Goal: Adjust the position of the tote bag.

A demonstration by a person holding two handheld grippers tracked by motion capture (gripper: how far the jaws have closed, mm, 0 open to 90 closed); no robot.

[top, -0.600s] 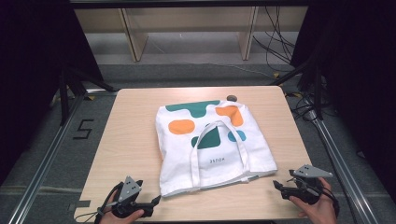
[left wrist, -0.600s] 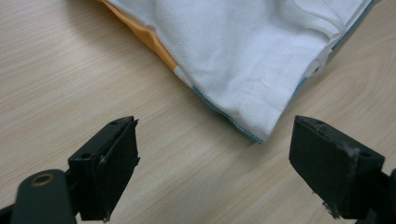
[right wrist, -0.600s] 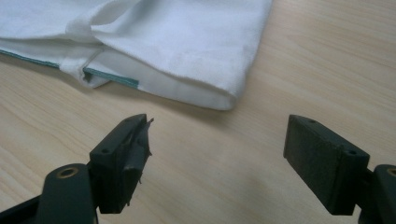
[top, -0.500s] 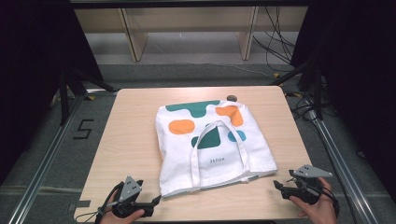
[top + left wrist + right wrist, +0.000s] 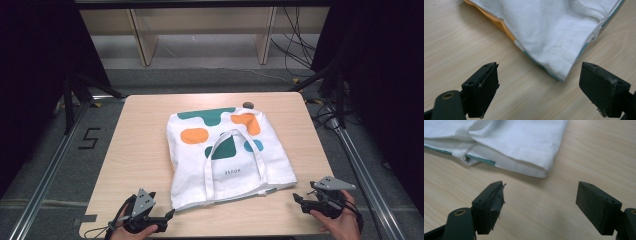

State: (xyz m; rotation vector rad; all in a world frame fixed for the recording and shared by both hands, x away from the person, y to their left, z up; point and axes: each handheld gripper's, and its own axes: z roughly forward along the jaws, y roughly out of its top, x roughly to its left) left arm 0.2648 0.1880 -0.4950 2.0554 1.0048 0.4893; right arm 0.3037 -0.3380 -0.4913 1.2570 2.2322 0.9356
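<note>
Black jaws of the left gripper [image 5: 539,90] stand wide apart, holding nothing, near the white tote bag's [image 5: 227,155] near corner; the right gripper [image 5: 541,207] gapes likewise beside the other near corner. Bag lies flat mid-table [image 5: 140,130], 2 handles on top

Bare table [image 5: 456,37] lies between the wide-apart jaws of the left gripper [image 5: 539,87], with a tote bag [image 5: 554,32] corner just ahead. Ahead of the right gripper [image 5: 540,207], whose jaws are equally spread, the bag's other near corner blocks the way; bare wood flanks it.
</note>
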